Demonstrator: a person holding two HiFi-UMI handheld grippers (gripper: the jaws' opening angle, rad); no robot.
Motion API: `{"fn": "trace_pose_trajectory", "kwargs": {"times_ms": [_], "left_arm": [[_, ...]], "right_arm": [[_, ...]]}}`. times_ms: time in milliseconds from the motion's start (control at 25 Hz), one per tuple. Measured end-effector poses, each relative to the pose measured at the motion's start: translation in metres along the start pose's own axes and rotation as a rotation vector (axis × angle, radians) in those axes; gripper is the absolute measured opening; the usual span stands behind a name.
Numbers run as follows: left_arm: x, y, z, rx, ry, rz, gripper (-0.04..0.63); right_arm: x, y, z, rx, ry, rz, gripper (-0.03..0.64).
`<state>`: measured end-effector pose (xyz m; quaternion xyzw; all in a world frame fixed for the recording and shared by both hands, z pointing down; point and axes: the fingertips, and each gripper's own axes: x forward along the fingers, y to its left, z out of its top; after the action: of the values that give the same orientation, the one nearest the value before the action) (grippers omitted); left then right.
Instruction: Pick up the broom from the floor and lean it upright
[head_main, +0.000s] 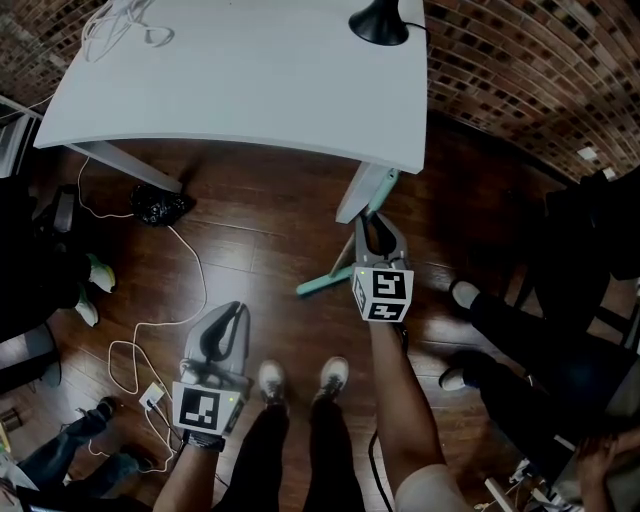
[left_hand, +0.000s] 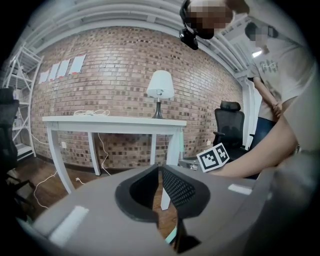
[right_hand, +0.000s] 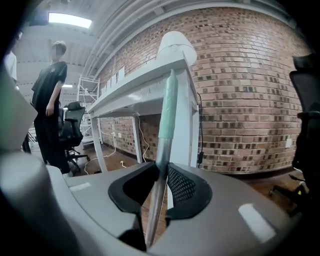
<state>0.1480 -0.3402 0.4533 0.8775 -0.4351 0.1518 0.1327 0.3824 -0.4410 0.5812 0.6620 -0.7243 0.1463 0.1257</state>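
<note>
The right gripper (right_hand: 162, 167) pinches the silver shaft of the broom (right_hand: 167, 110), with a pad on each side of it. The left gripper (left_hand: 160, 172) hangs lower and to the side, its jaw tips pressed together on nothing.

The broom is already up off the floor (head_main: 260, 250). Its teal head sits on the boards just in front of the person's shoes. Its handle rises steeply, and the teal top seems to reach the bench (head_main: 250, 90) edge beside the near leg. Most of the task looks done. What seems left is to settle the lean and let go without the broom sliding.

The floor is dark, glossy wood, crossed by a white cable (head_main: 195, 270). Beyond it, the white bench carries a lamp (left_hand: 160, 85) in front of a brick wall (left_hand: 115, 65). People and office chairs stand around.
</note>
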Motion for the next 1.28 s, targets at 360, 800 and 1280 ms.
{"fn": "trace_pose_trajectory", "kwargs": {"times_ms": [360, 800, 1280], "left_arm": [[-0.002, 0.000, -0.005, 0.002, 0.008, 0.003, 0.023], [0.002, -0.002, -0.012, -0.006, 0.017, 0.001, 0.023], [0.006, 0.000, -0.015, -0.006, 0.020, -0.001, 0.023]], "right_arm": [[0.006, -0.004, 0.000, -0.028, -0.003, -0.005, 0.100], [0.011, -0.008, 0.000, -0.069, -0.016, -0.013, 0.110], [0.012, -0.003, -0.001, -0.089, -0.019, 0.004, 0.146]]}}
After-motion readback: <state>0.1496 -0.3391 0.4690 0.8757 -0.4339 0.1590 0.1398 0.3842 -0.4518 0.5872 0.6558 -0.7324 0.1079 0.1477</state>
